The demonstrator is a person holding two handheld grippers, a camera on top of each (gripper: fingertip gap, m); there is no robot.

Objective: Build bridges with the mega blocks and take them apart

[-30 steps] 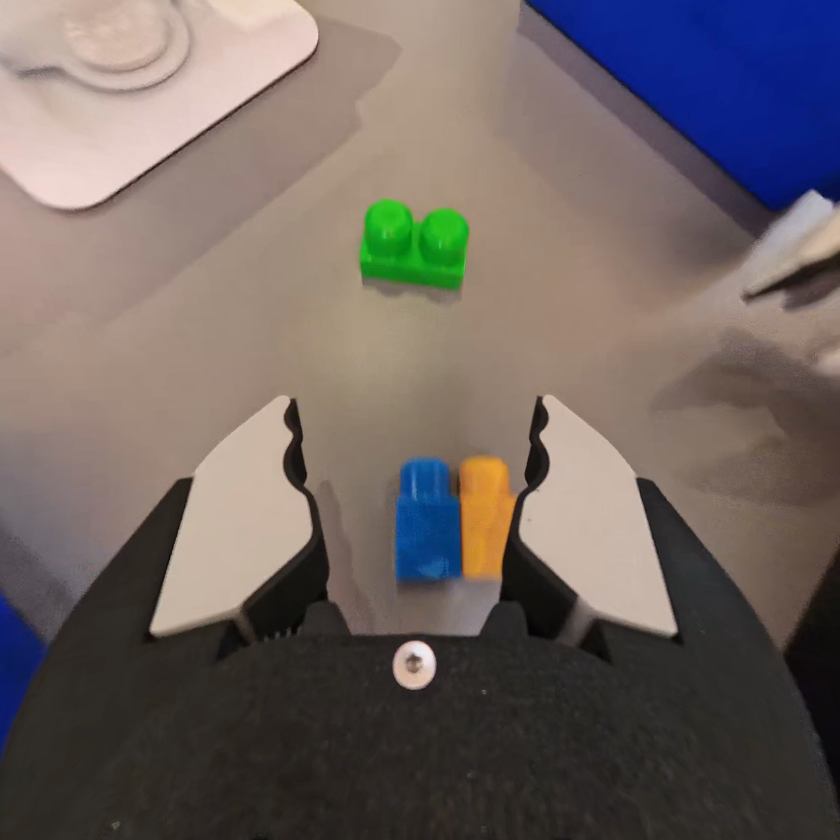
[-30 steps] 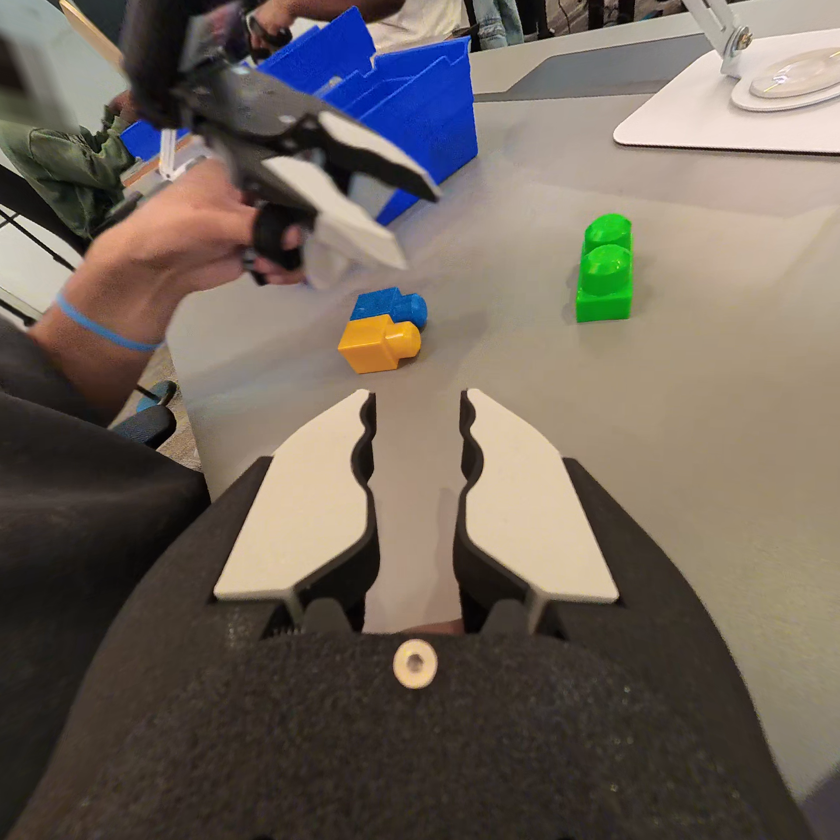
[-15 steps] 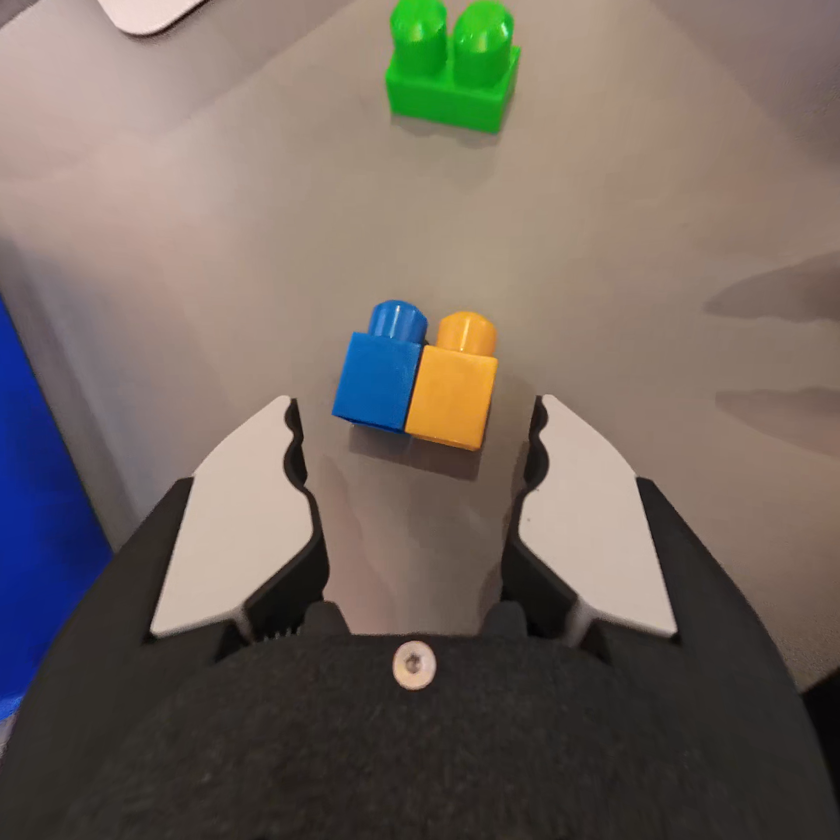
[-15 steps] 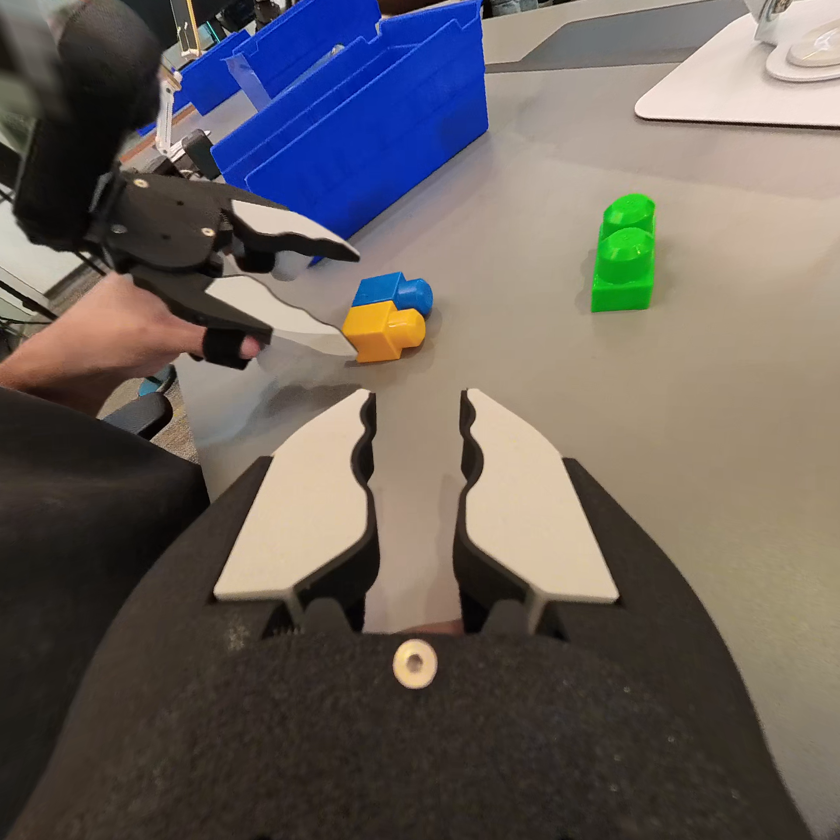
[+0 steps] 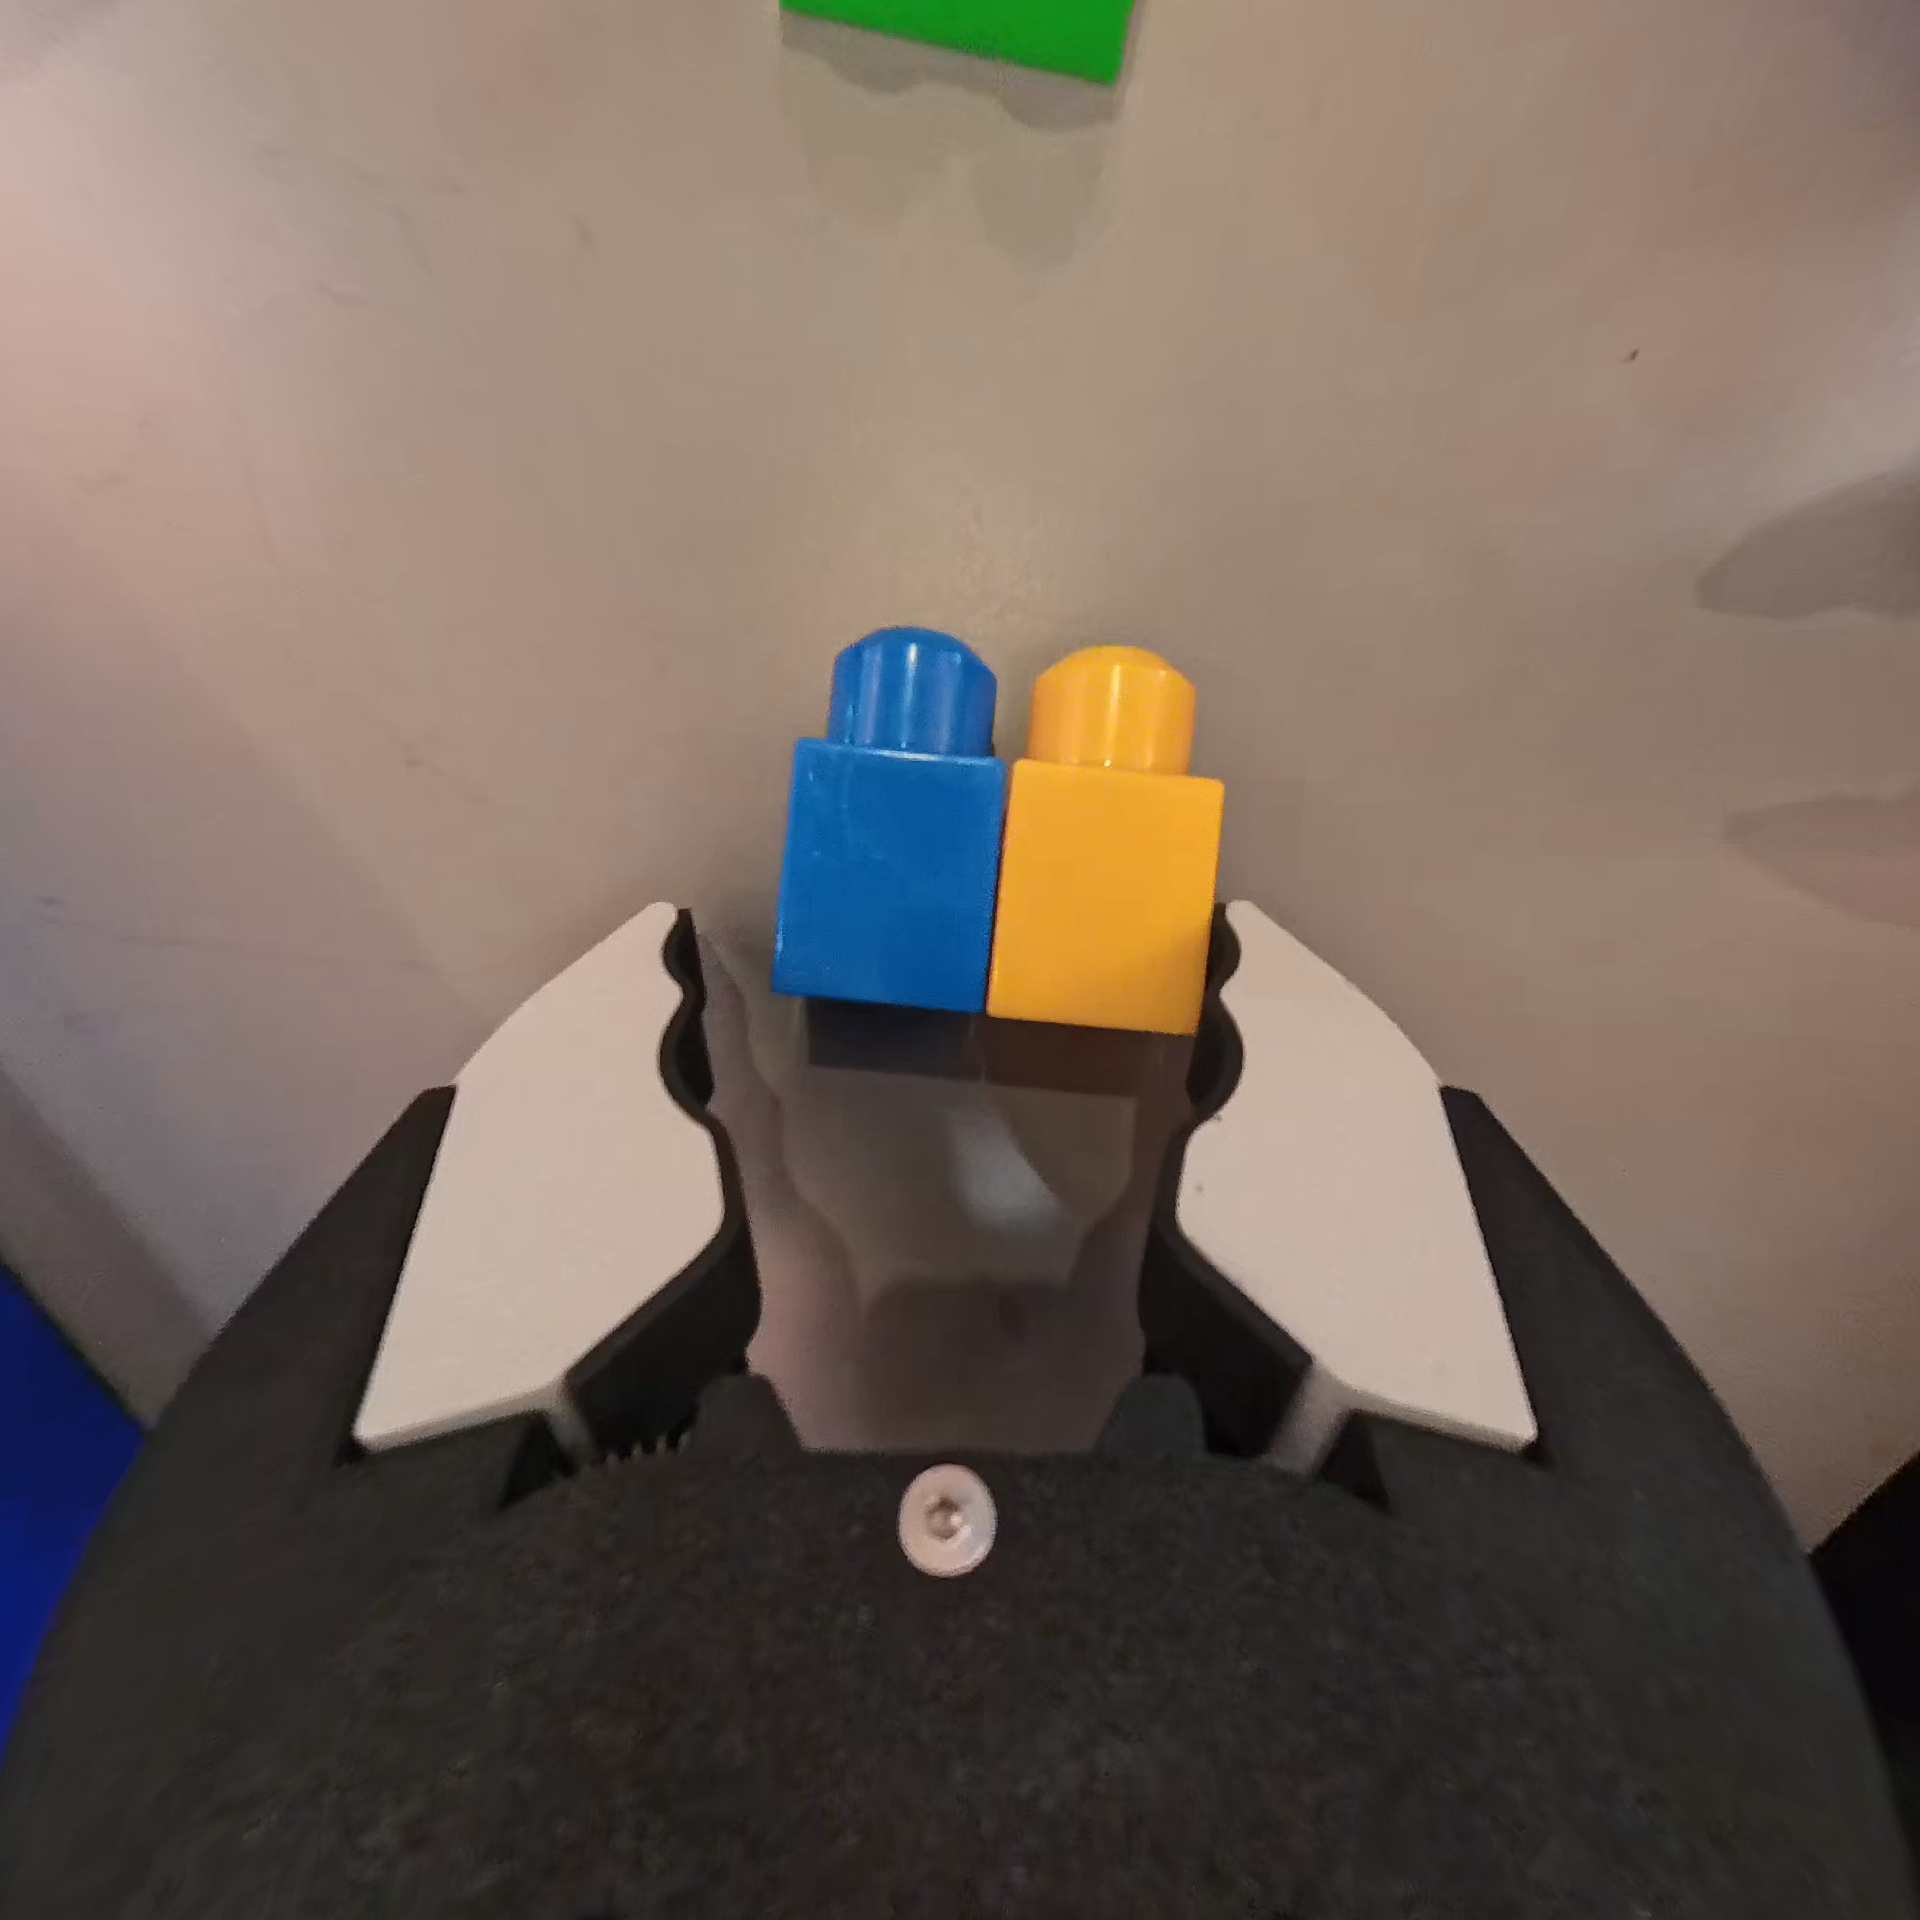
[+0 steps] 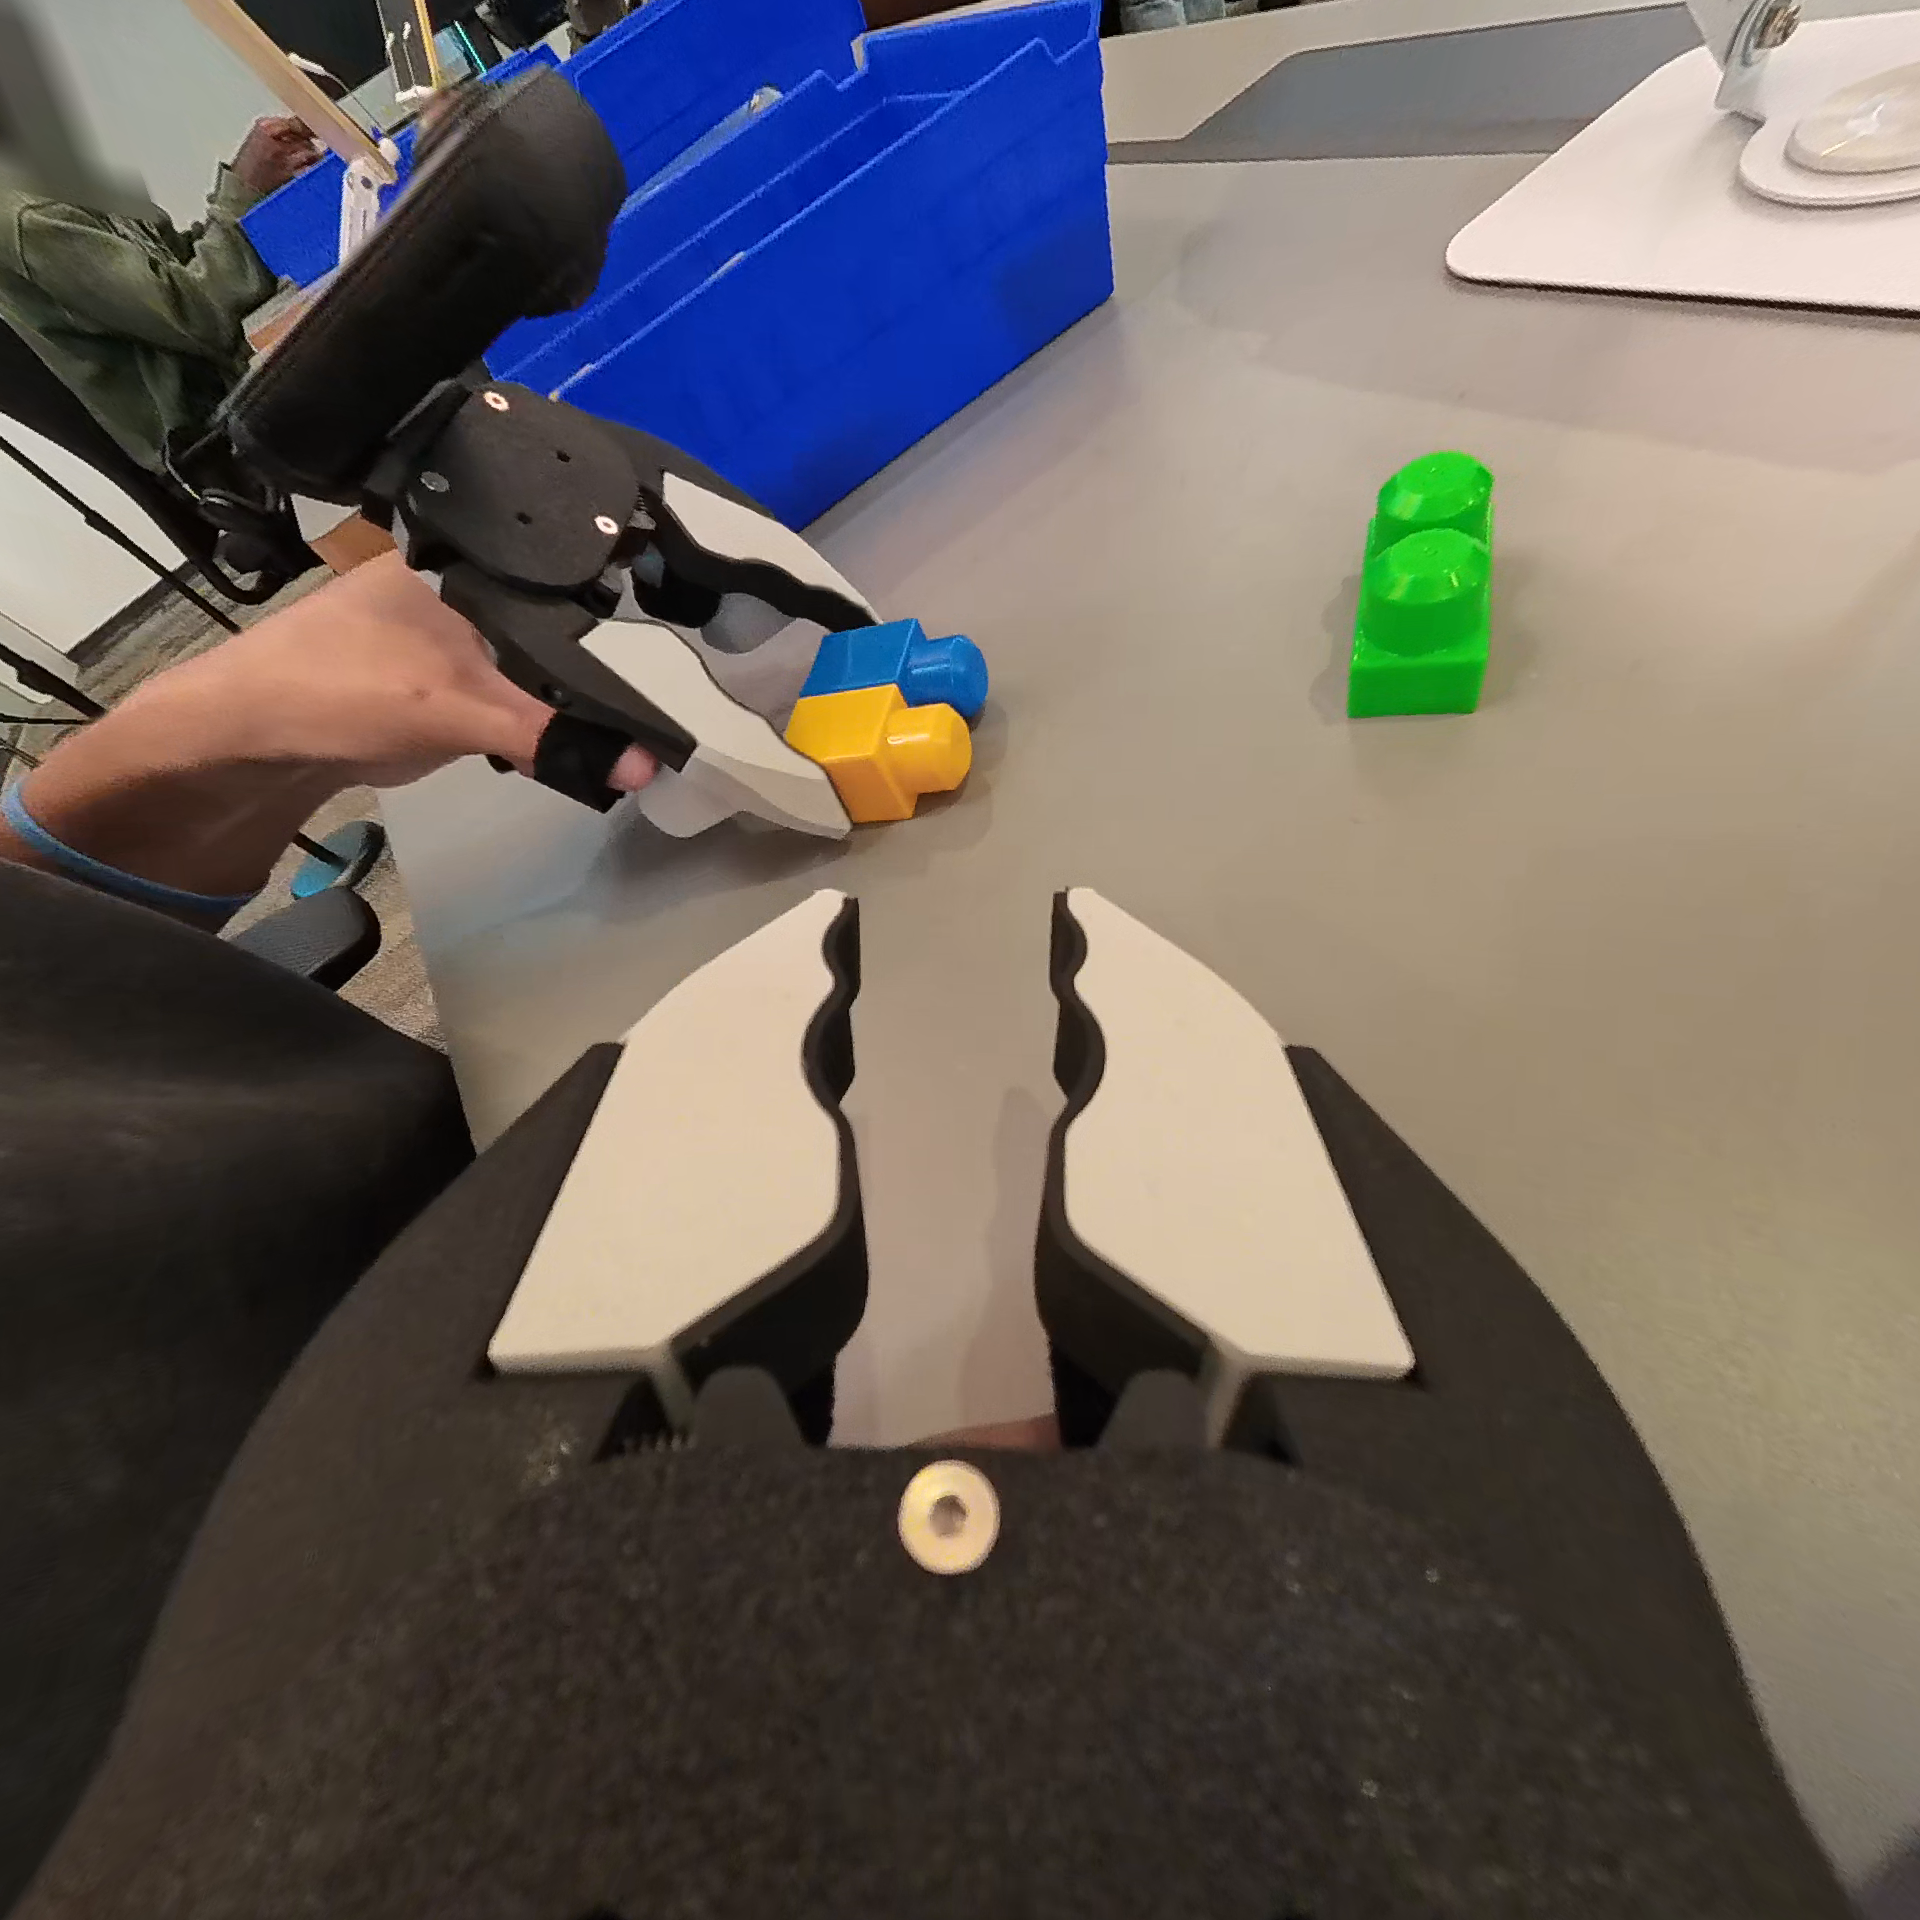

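Left wrist view looks down on the grey table [image 5: 416, 520], where a blue block [image 5: 888, 873] and a yellow block [image 5: 1101, 894] lie on their sides, pressed flank to flank with their single studs pointing away from the camera. The left gripper [image 5: 951, 920] has its jaws spread wide around the near end of the pair — the right-hand fingertip sits against the yellow block's side, while a small gap shows between the other fingertip and the blue block. At the top edge of this view only the base of the green block [image 5: 956, 36] is visible.

From the right wrist view, the same left gripper [image 6: 831, 717] reaches in from the left, held in a person's hand [image 6: 364, 696], its two pale fingers bracketing the blue block [image 6: 883, 665] and yellow block [image 6: 883, 753] without closing on them. The green block [image 6: 1423, 592] — a two-stud piece — stands upright on the table [image 6: 1558, 1039], well apart to the right. The right gripper [image 6: 956, 914] hovers low above bare table, jaws parted with nothing between them. Behind the blocks sits a blue bin [image 6: 831, 260], and a white stand base [image 6: 1683, 208] rests at the far right corner.
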